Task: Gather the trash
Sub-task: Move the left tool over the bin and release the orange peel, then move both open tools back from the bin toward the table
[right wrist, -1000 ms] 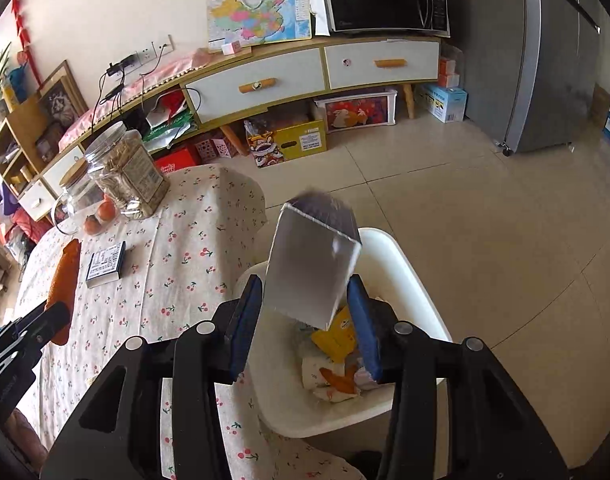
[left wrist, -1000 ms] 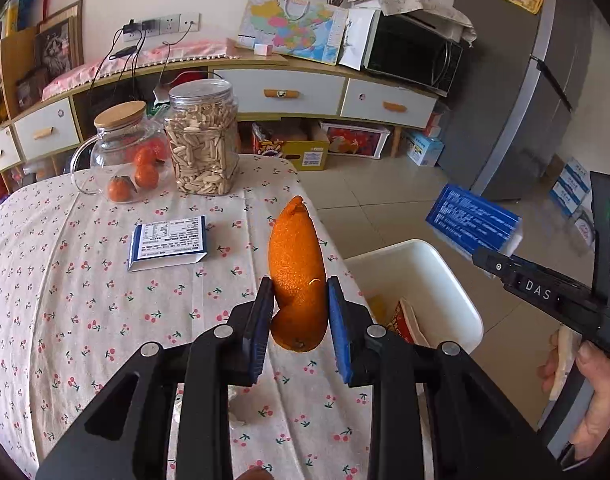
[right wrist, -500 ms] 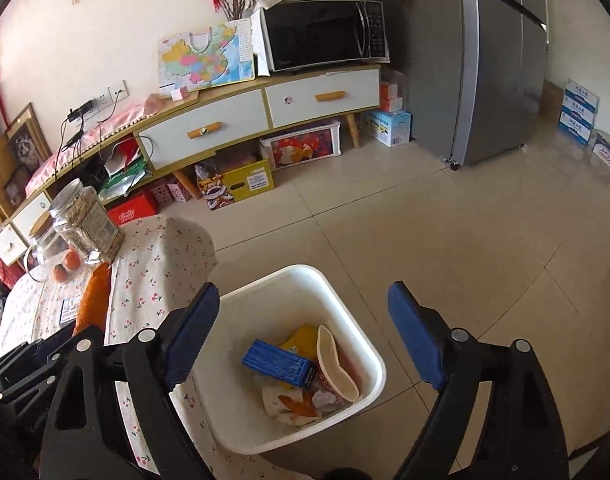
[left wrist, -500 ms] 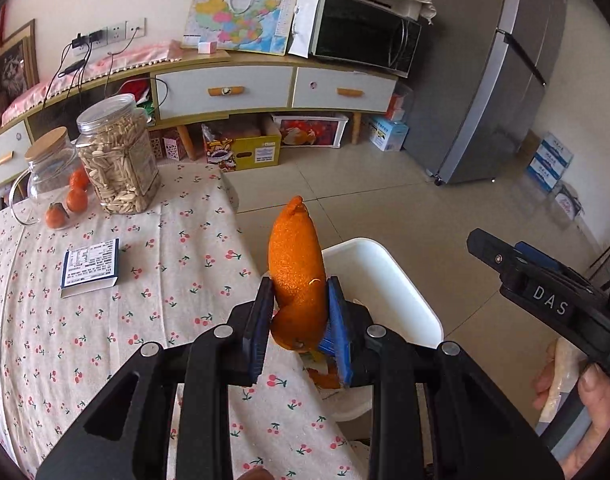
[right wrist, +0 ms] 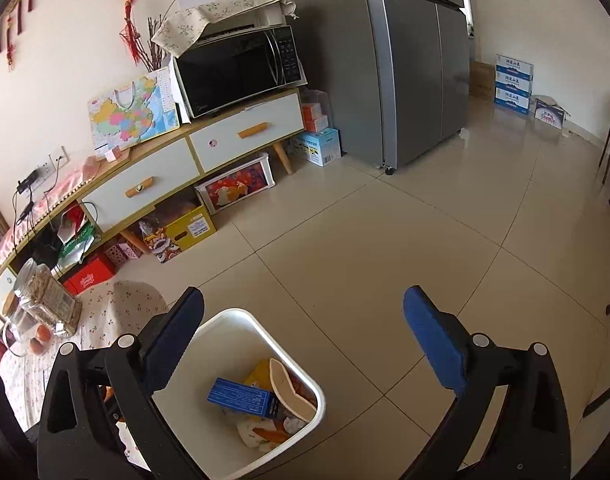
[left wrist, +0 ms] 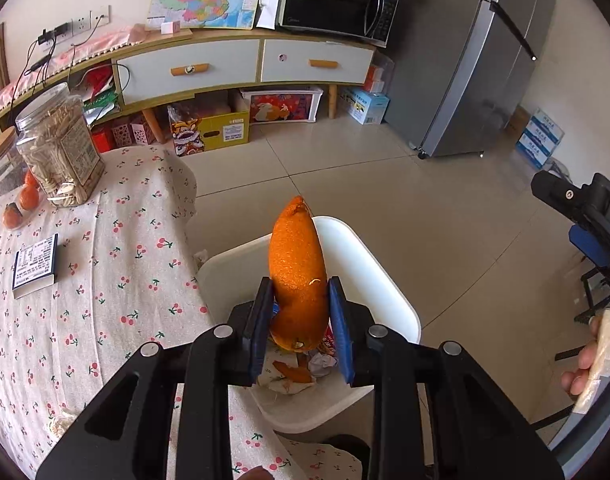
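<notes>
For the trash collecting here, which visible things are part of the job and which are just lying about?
Part of the job:
- orange peel, clamped in the left claw
- white bin
- blue box inside the bin
- right claw, open and empty

Lying about:
- seed jar
- small booklet on the tablecloth
- microwave
- fridge

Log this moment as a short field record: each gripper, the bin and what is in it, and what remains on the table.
left gripper: shut on orange peel, held above the bin
right gripper: jaws have just been opening, nothing between them
white bin: on the floor beside the table
bin contents: blue box, peel scraps, wrappers
table: seed jar, small booklet
</notes>
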